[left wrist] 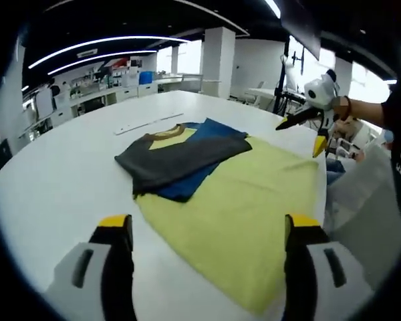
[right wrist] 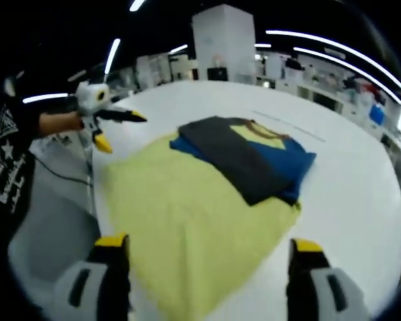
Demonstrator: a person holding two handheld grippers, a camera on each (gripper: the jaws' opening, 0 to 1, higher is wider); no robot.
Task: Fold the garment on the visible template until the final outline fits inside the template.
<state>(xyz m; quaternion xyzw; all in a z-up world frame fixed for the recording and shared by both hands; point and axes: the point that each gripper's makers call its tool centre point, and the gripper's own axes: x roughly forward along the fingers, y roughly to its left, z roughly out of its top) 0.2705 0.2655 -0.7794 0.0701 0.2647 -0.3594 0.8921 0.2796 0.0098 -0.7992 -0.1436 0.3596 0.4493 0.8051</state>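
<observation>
With both sets of jaws wide and empty, we risk dragging the folded sleeves [left wrist: 180, 160] askew when regripping the garment [left wrist: 240, 207].

White print on the person's black shirt [right wrist: 10, 160] is unreadable.

The left tongs [left wrist: 208, 231] stand wide open, both yellow-tipped jaws apart and holding nothing. The right tongs [right wrist: 208, 251] are open the same way. Far ahead of each, the other tongs hang in the air, held by a hand [left wrist: 344, 110].
</observation>
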